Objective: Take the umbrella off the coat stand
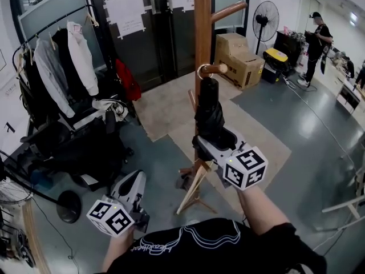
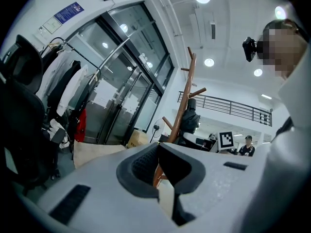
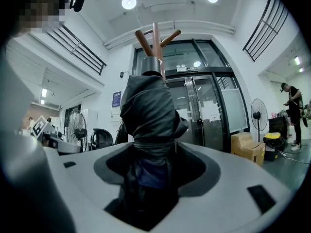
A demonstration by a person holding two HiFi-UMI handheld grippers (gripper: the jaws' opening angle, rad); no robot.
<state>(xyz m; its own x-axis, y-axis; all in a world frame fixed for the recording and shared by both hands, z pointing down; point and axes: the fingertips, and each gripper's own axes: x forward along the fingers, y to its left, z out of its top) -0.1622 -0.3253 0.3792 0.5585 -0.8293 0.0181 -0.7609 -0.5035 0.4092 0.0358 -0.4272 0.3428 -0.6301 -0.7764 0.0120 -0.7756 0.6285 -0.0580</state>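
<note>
Black shirt fabric [image 1: 228, 247] fills the bottom edge of the head view, closest of all. At the far left, a clothes rail [image 1: 57, 24] carries white and grey jackets. Low and nearer, the left gripper [image 1: 134, 180] points level, its jaws closed tip to tip with nothing between them, well apart from the stand.

At centre rises the wooden coat stand [image 1: 202, 33]. The folded black umbrella [image 1: 208, 116] hangs against its post, its wrist loop hooked over a short knobbed peg [image 1: 217, 69]. The right gripper [image 1: 214, 141] has the umbrella's lower end between its jaws, which stand partly apart and press on the bundled fabric. Farther right are a cardboard box [image 1: 239, 59], a pedestal fan [image 1: 266, 13] and a person [image 1: 316, 47] standing.

With the loop on the peg, the umbrella is not yet off. The likeliest trouble is the loop catching behind the peg's knob: a pull straight back or downward would probably drag the whole stand, and nothing steadies it. The grip is also on soft, loose fabric low down, so the bundle may slide through the jaws or flop sideways when lifted.
</note>
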